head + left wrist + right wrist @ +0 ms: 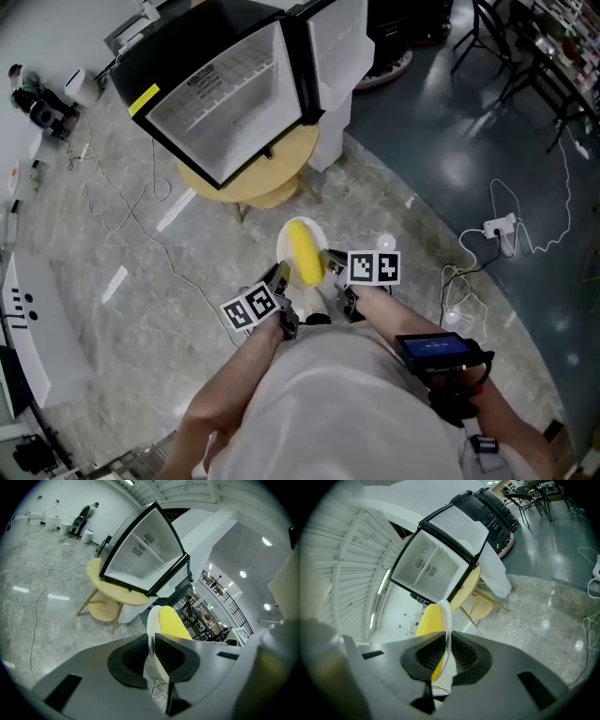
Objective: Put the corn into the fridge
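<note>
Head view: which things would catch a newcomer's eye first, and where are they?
The bright yellow corn lies on a white plate just below the centre of the picture. The left claw and the right claw are each shut on the plate's rim from opposite sides. Above them, a small fridge sits with its door open on a round wooden table.
</note>
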The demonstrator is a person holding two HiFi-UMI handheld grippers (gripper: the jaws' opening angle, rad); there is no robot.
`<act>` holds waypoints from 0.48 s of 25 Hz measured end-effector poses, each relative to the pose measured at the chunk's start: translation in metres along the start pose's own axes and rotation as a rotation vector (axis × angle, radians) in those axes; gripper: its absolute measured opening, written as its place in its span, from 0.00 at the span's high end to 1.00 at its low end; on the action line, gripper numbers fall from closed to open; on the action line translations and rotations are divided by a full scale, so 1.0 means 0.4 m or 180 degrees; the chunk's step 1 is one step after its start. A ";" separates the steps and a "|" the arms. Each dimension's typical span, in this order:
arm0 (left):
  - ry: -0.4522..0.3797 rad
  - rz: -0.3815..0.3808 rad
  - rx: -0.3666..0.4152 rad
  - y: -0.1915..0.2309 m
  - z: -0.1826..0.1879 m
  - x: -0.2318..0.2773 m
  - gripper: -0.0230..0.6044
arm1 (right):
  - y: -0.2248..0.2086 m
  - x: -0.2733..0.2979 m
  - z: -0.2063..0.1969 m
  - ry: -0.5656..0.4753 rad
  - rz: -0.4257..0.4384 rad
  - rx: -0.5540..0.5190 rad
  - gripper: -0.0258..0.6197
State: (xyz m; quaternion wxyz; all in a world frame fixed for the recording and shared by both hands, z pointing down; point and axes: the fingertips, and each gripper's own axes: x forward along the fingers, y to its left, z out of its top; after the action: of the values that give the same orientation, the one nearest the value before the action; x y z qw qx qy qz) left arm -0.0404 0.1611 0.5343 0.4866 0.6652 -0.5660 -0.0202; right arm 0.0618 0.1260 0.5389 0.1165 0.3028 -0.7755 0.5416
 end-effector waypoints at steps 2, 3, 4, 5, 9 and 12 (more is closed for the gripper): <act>0.0002 0.0004 0.0009 0.005 0.023 0.016 0.90 | 0.001 0.019 0.023 -0.0007 0.0000 -0.0002 0.90; 0.0004 0.0006 0.0018 0.008 0.036 0.024 0.90 | 0.001 0.029 0.034 -0.0009 0.0000 -0.0003 0.90; 0.0009 0.0007 0.0026 0.011 0.049 0.031 0.90 | 0.001 0.040 0.045 -0.0009 -0.0001 -0.0001 0.90; 0.0015 0.0006 0.0032 0.014 0.061 0.039 0.90 | 0.002 0.050 0.056 -0.0009 -0.0004 0.0004 0.90; 0.0046 0.0001 0.0020 0.039 0.101 0.061 0.90 | 0.009 0.090 0.082 -0.0004 -0.0030 0.0032 0.90; 0.0066 -0.0030 0.0000 0.051 0.134 0.080 0.90 | 0.016 0.115 0.108 -0.0019 -0.0050 0.0030 0.90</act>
State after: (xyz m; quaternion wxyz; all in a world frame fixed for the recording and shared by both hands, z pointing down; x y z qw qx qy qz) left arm -0.0750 0.1054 0.5366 0.4923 0.6680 -0.5577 -0.0157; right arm 0.0279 0.0721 0.5408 0.1170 0.3110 -0.7709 0.5434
